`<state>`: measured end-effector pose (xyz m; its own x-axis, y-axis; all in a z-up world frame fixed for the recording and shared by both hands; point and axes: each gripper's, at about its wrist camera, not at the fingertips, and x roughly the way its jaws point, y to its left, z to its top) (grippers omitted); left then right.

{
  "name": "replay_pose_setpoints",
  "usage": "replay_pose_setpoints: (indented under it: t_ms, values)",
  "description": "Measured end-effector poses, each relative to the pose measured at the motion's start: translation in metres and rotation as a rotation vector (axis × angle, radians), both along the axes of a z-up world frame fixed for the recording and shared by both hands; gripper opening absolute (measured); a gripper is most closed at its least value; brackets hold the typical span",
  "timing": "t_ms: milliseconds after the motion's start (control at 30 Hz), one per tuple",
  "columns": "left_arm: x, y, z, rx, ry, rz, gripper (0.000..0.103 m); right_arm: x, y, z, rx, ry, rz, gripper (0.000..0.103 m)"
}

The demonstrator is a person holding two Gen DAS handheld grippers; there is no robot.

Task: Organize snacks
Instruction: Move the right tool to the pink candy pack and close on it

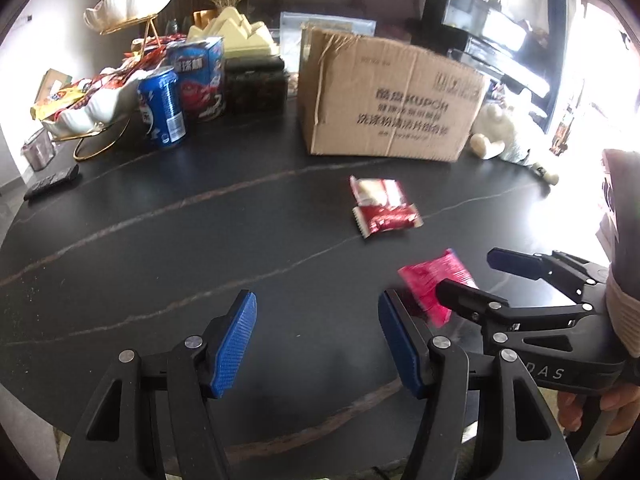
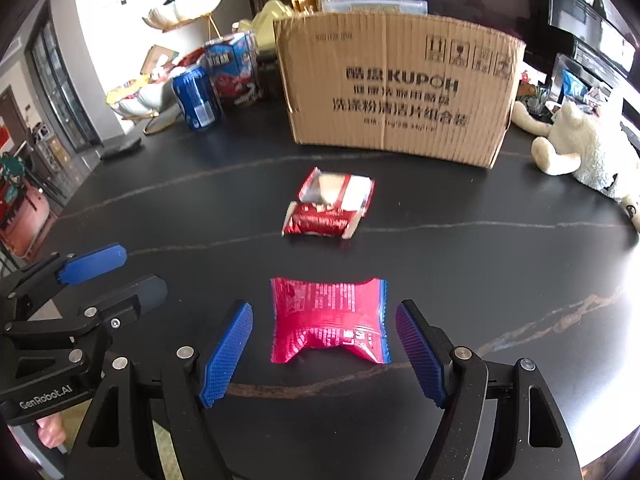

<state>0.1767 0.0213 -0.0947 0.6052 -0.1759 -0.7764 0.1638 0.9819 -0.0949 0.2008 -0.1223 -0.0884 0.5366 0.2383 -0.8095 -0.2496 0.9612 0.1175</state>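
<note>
A pink snack packet [image 2: 330, 318] lies flat on the black table [image 2: 500, 264], between the open fingers of my right gripper [image 2: 324, 344], untouched. It also shows in the left wrist view [image 1: 434, 286], partly behind the right gripper [image 1: 466, 276]. Two red snack packets [image 2: 330, 206] lie together farther out, in front of a cardboard box [image 2: 396, 84]; they also show in the left wrist view [image 1: 384, 208]. My left gripper [image 1: 318, 340] is open and empty over bare table, left of the pink packet; it shows in the right wrist view [image 2: 120, 270].
A blue can [image 1: 162, 108], a blue snack box [image 1: 200, 76] and a white two-tier dish [image 1: 92, 108] with snacks stand at the back left. A remote [image 1: 52, 182] lies near the left edge. A white plush toy [image 2: 580, 148] sits right of the box.
</note>
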Motion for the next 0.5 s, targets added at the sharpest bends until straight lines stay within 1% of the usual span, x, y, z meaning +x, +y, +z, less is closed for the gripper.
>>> replay_pose_setpoints:
  t_ms: [233, 400, 500]
  values:
    - [0.002, 0.002, -0.012, -0.006, 0.023, -0.004, 0.062, 0.012, 0.008, -0.019, -0.036, 0.057, 0.029, 0.075]
    - [0.004, 0.005, -0.017, -0.011, 0.031, 0.005, 0.062, 0.019, 0.015, -0.028, -0.087, 0.065, 0.038, 0.075]
    - [0.005, 0.005, -0.019, -0.013, 0.037, 0.004, 0.062, 0.019, 0.017, -0.030, -0.094, 0.051, 0.039, 0.075]
